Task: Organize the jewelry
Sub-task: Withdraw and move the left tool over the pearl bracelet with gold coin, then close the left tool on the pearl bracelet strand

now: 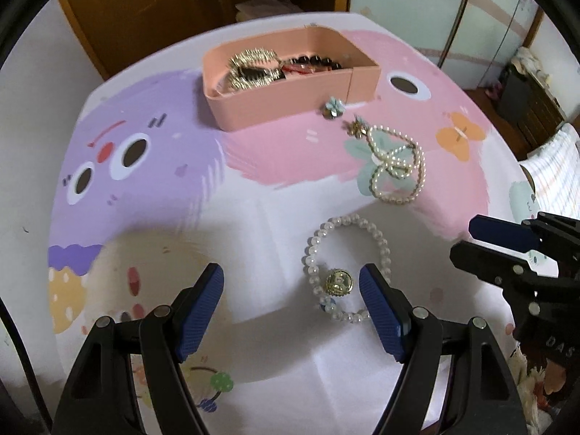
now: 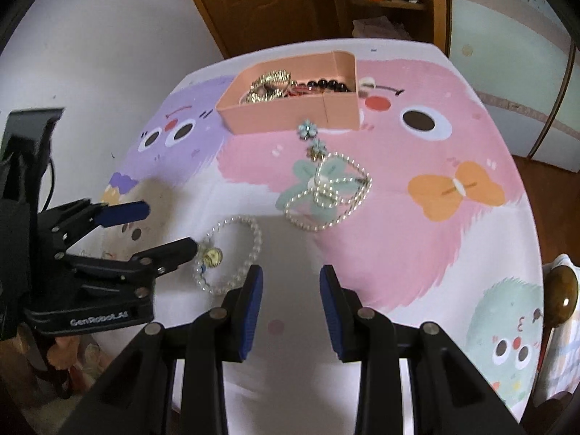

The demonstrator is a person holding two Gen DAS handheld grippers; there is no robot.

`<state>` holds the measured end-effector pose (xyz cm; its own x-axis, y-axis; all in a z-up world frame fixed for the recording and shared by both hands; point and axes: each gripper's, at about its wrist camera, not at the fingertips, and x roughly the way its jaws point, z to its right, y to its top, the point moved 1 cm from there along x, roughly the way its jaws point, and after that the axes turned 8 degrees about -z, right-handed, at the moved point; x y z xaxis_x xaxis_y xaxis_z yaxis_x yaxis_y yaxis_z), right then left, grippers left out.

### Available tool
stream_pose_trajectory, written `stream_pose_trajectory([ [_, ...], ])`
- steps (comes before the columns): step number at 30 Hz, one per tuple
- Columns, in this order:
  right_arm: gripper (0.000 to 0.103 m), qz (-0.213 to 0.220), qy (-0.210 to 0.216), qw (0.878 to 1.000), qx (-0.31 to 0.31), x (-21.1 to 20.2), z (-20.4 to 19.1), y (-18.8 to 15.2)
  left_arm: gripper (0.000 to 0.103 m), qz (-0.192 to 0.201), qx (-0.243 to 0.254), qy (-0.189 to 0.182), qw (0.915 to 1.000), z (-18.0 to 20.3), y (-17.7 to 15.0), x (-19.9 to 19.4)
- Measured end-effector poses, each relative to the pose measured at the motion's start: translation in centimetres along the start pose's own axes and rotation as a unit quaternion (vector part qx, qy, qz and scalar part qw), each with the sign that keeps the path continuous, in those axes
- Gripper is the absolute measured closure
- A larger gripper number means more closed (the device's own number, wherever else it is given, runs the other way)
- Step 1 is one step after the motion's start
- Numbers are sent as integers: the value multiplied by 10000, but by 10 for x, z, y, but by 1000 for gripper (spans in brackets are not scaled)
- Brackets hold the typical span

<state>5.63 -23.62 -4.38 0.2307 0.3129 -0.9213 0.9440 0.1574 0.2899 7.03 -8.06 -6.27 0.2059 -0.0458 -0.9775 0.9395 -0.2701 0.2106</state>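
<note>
A pink box (image 1: 286, 101) (image 2: 290, 117) at the table's far side holds gold chains and dark beads. A pearl bracelet with a gold charm (image 1: 339, 281) (image 2: 212, 255) lies on the cloth just ahead of my left gripper (image 1: 291, 282), which is open and empty; its right finger is close beside the bracelet. A pearl necklace (image 1: 398, 166) (image 2: 326, 192) lies farther out, with two blue flower earrings (image 1: 333, 107) (image 2: 308, 130) near the box. My right gripper (image 2: 291, 286) is open and empty, right of the bracelet; it also shows in the left wrist view (image 1: 485, 239).
The round table has a pastel cartoon cloth (image 1: 272, 152) (image 2: 435, 217). A wooden cabinet (image 1: 163, 7) and a white wall stand behind it. A wooden spoon (image 2: 560, 290) sits at the right edge.
</note>
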Motion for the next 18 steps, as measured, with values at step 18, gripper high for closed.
stream_pose_trajectory([
  [18,70,-101,30,9988,475,13,36,22,43,-970,125,-142,9951,2,36,43],
])
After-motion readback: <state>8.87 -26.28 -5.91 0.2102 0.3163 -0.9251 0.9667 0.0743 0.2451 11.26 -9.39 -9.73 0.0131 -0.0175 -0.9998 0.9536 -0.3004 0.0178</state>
